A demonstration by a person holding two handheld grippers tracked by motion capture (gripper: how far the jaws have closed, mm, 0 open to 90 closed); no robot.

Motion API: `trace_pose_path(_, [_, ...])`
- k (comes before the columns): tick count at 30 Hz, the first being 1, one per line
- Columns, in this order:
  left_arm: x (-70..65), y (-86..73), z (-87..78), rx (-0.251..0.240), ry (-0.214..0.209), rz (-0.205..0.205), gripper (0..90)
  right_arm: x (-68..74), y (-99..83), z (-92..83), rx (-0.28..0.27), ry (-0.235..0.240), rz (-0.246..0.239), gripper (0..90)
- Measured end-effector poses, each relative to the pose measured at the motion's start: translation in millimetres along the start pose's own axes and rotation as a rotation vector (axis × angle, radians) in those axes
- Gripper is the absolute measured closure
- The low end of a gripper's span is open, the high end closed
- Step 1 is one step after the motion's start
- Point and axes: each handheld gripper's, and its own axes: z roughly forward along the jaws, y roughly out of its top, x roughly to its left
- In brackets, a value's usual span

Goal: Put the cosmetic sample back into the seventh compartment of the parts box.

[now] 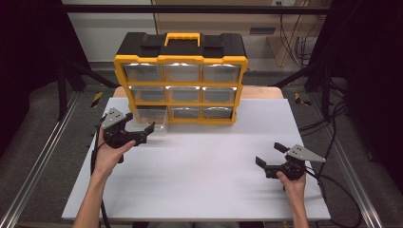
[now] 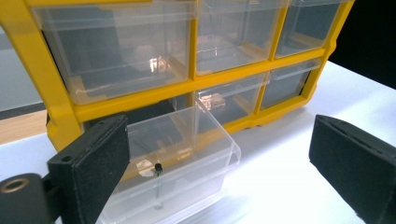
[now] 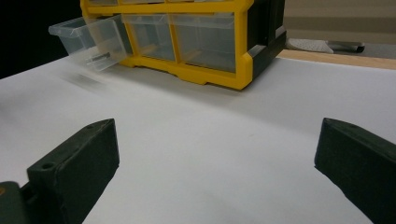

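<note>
A yellow and black organiser cabinet (image 1: 180, 59) with three rows of clear drawers stands at the back of the white table (image 1: 199, 166). Its bottom-left drawer (image 1: 154, 122) is pulled out. In the left gripper view this drawer (image 2: 187, 140) holds a small dark screw-like part (image 2: 158, 167). My left gripper (image 1: 140, 125) is open just in front of the drawer's left corner, its jaws wide apart (image 2: 212, 154) with nothing pressed between them. My right gripper (image 1: 270, 154) is open over bare table at the front right, far from the cabinet (image 3: 205, 37).
The other drawers (image 2: 116, 46) are closed and look empty. A yellow carry handle (image 1: 182, 37) tops the cabinet. Cables (image 1: 328, 185) trail off the table's right edge. Metal rails run along both sides of the table.
</note>
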Motion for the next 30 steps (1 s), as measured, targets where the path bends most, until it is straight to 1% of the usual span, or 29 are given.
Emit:
trace_pose_path(4, [0.0,-7.9,-1.8,-0.003,-0.002,0.002,4.5,-0.1,0.0,0.0,0.0,-0.001,-0.002,0.6])
trace_pose_path(7, [0.8,-13.8,-2.4,0.001,0.004,0.002,4.2,-0.1,0.0,-0.2,0.0,-0.003,-0.003,0.6])
trace_pose_path(14, [3.5,-25.8,-5.9,0.004,0.016,-0.008,3.9,0.3,-0.2,0.1,0.0,-0.002,-0.002,0.6])
trace_pose_path(16, [3.6,-29.1,-7.2,0.004,0.014,-0.012,3.8,0.1,0.0,0.0,-0.004,-0.001,-0.002,0.6])
trace_pose_path(20, [5.8,-35.4,-8.6,0.014,0.019,-0.013,3.8,-0.3,0.4,-0.3,-0.002,-0.001,-0.005,0.6])
trace_pose_path(22, [6.1,-38.7,-8.4,0.019,0.024,-0.004,3.7,-0.1,0.2,0.1,-0.001,0.002,-0.001,0.6])
trace_pose_path(26, [6.2,-43.2,-6.5,0.03,0.021,-0.006,3.7,-0.3,0.4,0.0,-0.003,-0.003,-0.003,0.6])
trace_pose_path(30, [5.3,-46.5,-4.4,0.042,0.019,0.001,3.7,-0.4,0.7,-0.5,-0.005,-0.003,-0.001,0.6])
